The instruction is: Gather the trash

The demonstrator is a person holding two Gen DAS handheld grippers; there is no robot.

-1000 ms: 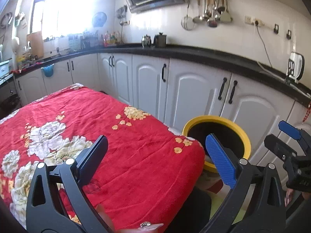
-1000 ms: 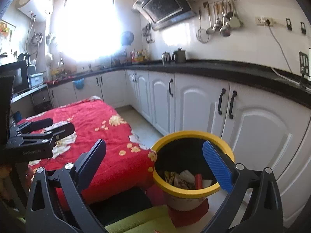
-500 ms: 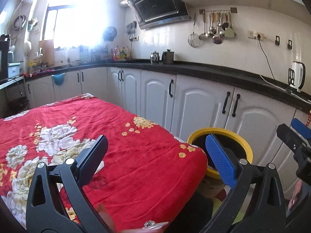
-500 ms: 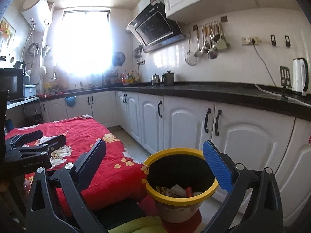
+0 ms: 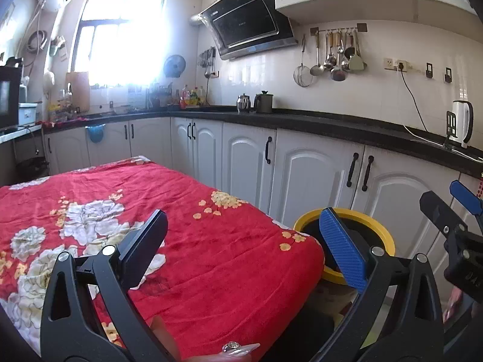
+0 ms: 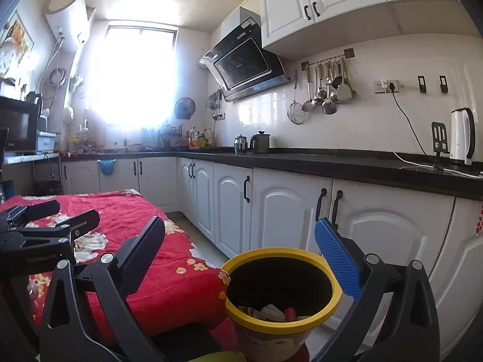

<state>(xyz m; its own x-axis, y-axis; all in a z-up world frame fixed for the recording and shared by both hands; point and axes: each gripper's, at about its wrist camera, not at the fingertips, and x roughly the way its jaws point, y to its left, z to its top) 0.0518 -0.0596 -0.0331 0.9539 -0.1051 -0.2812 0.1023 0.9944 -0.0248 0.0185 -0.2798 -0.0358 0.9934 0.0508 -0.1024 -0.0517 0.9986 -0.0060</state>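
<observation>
We see a home kitchen: range hood [image 5: 250,34] above the black counter [image 5: 317,123], hanging utensils [image 5: 335,57], kettle [image 5: 462,122] beside them.

left hand-held gripper [image 5: 241,241]: black plastic frame with triangular cut-outs, silver screws at the pivots
left hand-held gripper fingers: left finger plain black [image 5: 148,247], right finger faced with a ribbed blue pad [image 5: 341,250]
right hand-held gripper [image 6: 238,247]: same black frame, silver screws, one black finger, one blue ribbed pad
marking: pale lettering on the left hand-held gripper's black body, seen from the right wrist view, too small to read fully
fingernail [image 5: 238,347]: long, glossy, with a small gem
</observation>
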